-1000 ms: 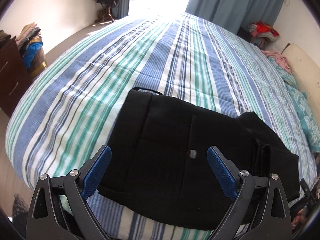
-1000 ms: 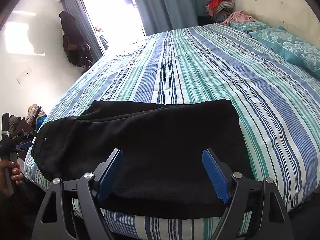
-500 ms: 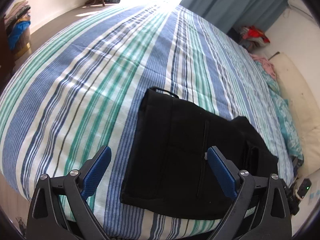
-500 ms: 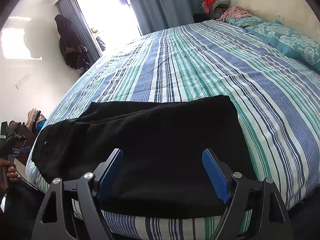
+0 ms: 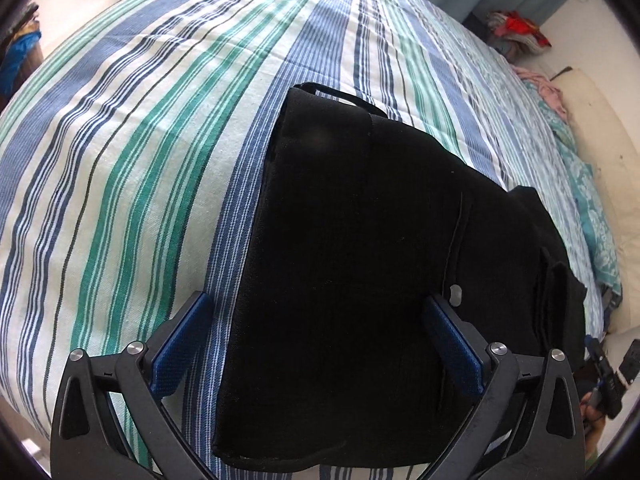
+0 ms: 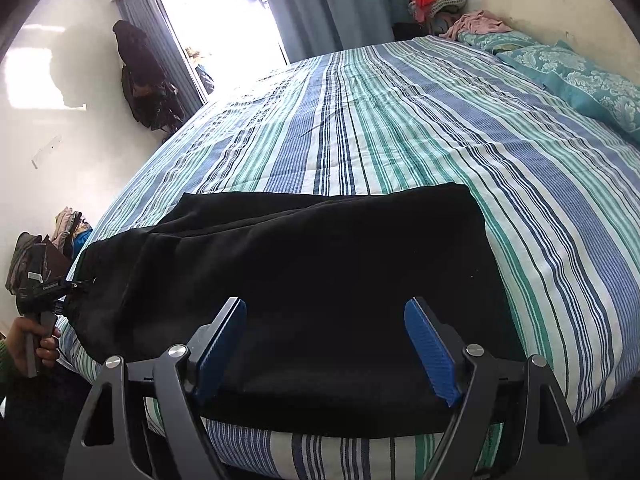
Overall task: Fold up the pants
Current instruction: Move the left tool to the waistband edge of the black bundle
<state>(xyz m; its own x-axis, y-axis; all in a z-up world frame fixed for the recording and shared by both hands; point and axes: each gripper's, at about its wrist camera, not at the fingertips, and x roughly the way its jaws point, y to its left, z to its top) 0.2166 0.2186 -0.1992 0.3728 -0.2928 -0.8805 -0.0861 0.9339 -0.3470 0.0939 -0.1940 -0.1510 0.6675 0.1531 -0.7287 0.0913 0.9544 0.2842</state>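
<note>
The striped bed (image 6: 420, 128) carries the black pants (image 6: 312, 280), folded along its near edge. The left gripper (image 5: 320, 340) and right gripper (image 6: 326, 344) hover with jaws wide apart, holding nothing. A shallow pinch could lift only the top layer, undoing the fold.

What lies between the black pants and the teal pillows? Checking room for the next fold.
Only bare striped bedspread separates pants from pillows, in the right wrist view.
</note>
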